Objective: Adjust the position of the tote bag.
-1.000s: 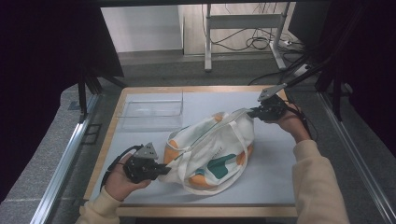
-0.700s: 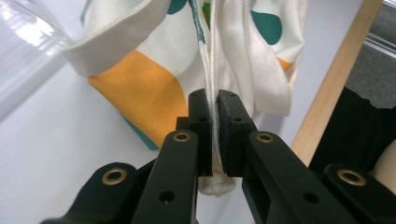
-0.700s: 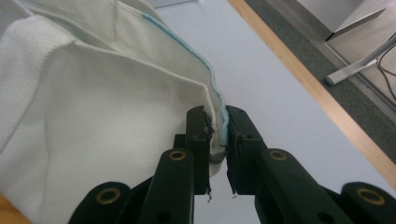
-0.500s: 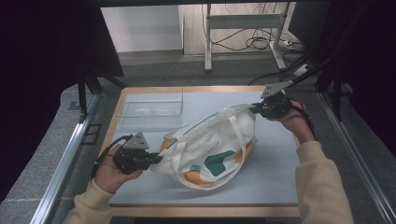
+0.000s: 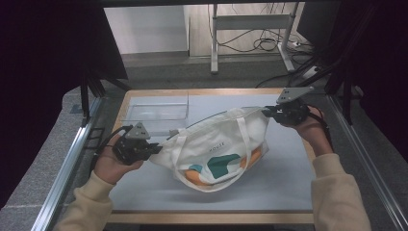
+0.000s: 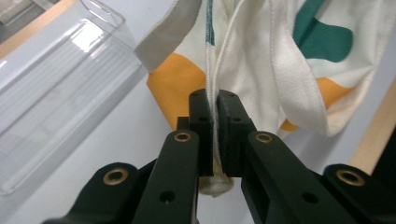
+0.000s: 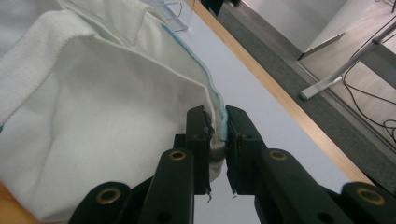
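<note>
- On the grey-blue table top (image 5: 288, 183), framed by a wooden rim, a cream tote bag (image 5: 219, 147) is stretched between the two grippers, its left and right ends lifted and its middle sagging toward the surface
- Its front carries a small line of dark lettering and a print of teal and orange shapes; one long strap (image 5: 248, 144) loops down over the front
- At the bag's left end, the left gripper (image 5: 153, 149) has its jaws pressed together on the cloth; the left gripper view shows a seam edge of the tote bag (image 6: 280, 56) pinched between the two black pads, with a small tuft of fabric poking out below them
- At the bag's right upper corner, the right gripper (image 5: 265, 111) likewise pinches the fabric; the right gripper view shows a folded corner of the tote bag (image 7: 107, 130), with a pale blue inner edge, clamped between its pads
- A clear plastic tray (image 5: 156, 107) sits at the far left of the table, just behind the bag's left end and apart from both grippers; it also appears in the left gripper view (image 6: 60, 107)
- Both forearms wear cream sleeves (image 5: 337, 192)
</note>
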The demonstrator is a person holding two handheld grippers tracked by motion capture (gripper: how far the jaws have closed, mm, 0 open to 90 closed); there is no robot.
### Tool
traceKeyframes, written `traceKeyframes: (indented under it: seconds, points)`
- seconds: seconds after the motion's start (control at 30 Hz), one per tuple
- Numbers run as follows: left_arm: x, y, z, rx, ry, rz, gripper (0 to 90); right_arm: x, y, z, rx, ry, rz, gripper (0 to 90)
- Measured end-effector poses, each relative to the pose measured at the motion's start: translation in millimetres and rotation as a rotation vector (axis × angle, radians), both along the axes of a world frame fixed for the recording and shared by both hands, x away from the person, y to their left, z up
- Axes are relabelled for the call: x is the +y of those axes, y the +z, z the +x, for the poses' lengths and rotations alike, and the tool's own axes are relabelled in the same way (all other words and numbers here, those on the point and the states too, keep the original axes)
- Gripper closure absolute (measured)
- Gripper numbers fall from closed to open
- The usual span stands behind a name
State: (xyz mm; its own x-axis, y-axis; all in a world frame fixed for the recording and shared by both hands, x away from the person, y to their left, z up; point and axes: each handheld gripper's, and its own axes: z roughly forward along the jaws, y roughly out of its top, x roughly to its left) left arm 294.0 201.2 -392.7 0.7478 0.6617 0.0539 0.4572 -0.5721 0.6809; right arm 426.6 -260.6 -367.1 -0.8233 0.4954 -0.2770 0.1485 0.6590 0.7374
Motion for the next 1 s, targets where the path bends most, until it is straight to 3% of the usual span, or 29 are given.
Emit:
traceKeyframes:
  seconds: [0.1, 0.23, 0.33, 0.47, 0.67, 0.7, 0.73, 0.77, 0.9, 1.0]
  points:
    - [1.7, 4.1, 6.4, -0.001, 0.0, -0.01, 86.7, -3.9, 2.5, -5.8, -0.008, -0.007, 0.012, 80.0]
    - [1.1, 16.1, 16.9, -0.022, -0.002, 0.008, 86.8, -10.0, 9.4, -14.7, -0.029, -0.018, 0.037, 80.1]
    - [0.8, 23.3, 25.5, -0.031, -0.007, 0.023, 86.8, -16.8, 17.8, -28.5, -0.051, -0.036, 0.065, 80.1]
    - [1.1, 27.2, 37.3, -0.033, 0.0, 0.007, 86.8, -24.9, 18.4, -45.7, -0.066, -0.042, 0.089, 80.1]
    - [-5.1, 14.3, 49.9, 0.004, -0.013, 0.019, 86.7, -31.1, -0.4, -62.9, -0.032, -0.066, 0.095, 79.9]
    - [-9.4, 5.7, 49.7, 0.028, -0.03, 0.018, 86.7, -35.7, -14.4, -66.3, -0.007, -0.072, 0.089, 79.8]
    - [-9.4, 5.7, 49.7, 0.028, -0.03, 0.018, 86.6, -35.7, -14.4, -66.3, -0.007, -0.072, 0.089, 79.8]
    - [-12.1, 0.6, 48.9, 0.039, -0.043, 0.027, 86.6, -40.6, -27.5, -66.8, 0.024, -0.076, 0.097, 79.5]
    - [-14.1, -6.1, 48.9, 0.056, -0.047, 0.024, 86.5, -46.4, -43.7, -66.9, 0.066, -0.081, 0.108, 79.1]
    - [-13.6, -7.8, 49.6, 0.063, -0.044, 0.014, 86.4, -46.5, -45.0, -66.6, 0.069, -0.075, 0.111, 78.9]
